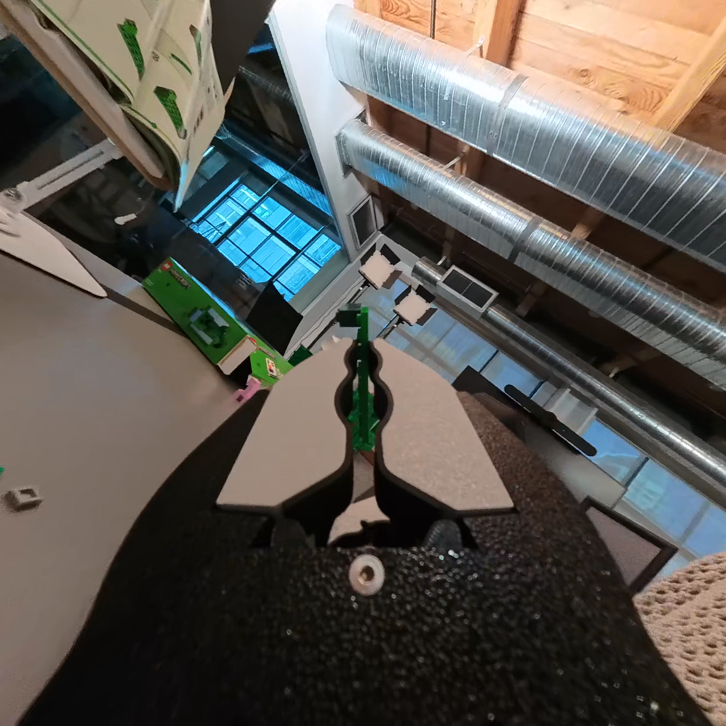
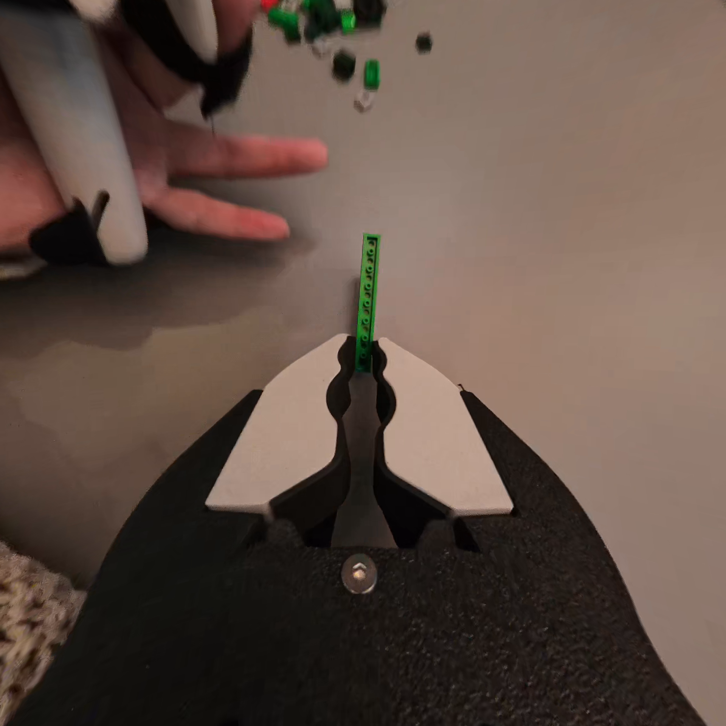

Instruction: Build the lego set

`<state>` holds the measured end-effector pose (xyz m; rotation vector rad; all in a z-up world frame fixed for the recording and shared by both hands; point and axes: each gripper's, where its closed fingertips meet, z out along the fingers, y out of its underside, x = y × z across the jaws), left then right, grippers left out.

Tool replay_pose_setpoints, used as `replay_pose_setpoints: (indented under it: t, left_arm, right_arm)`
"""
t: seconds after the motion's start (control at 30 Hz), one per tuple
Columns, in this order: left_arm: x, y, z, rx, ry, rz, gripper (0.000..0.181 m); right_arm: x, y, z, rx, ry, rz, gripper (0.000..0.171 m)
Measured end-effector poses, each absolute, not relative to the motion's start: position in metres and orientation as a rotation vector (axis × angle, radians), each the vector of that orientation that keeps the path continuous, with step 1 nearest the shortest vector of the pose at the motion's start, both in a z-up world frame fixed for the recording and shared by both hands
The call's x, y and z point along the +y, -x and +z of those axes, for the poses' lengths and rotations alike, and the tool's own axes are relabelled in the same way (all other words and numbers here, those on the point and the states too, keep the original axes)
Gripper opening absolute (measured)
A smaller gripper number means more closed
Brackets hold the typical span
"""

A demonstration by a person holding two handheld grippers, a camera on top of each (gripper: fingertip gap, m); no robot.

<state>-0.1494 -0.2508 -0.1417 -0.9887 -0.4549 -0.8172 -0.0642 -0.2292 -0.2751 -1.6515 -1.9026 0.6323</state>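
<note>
Tilting upward, left gripper clamped.

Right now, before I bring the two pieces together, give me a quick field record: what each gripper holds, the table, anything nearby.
left gripper: shut on green lego assembly, tilted up toward the ceiling
right gripper: shut on long green plate, pinched at one end, the rest sticking forward
table: grey, loose bricks at far edge
hand: bare fingers spread beside the plate, apart from it
green box: lies on table
instruction booklet: upper left, blurred
</note>
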Motion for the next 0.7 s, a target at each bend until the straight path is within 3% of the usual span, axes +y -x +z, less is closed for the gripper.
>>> replay_pose_setpoints:
  t: [0.07,0.17,0.33,0.7]
  left_arm:
    - [-0.251,0.156,-0.144,-0.48,0.987,-0.813,0.003]
    - [-0.253,0.164,-0.147,-0.501,0.994,-0.784,0.003]
    - [-0.259,0.174,-0.149,-0.426,1.084,-0.629,0.003]
    - [-0.273,0.173,-0.132,-0.167,1.205,-0.182,0.003]
  right_arm:
    - [-0.235,0.059,-0.28,-1.978,1.651,0.624,0.008]
    - [-0.238,0.058,-0.273,-2.049,1.65,0.702,0.024]
    - [-0.231,0.068,-0.262,-2.218,1.742,0.97,0.019]
    - [-0.237,0.088,-0.284,-2.647,1.717,0.512,0.016]
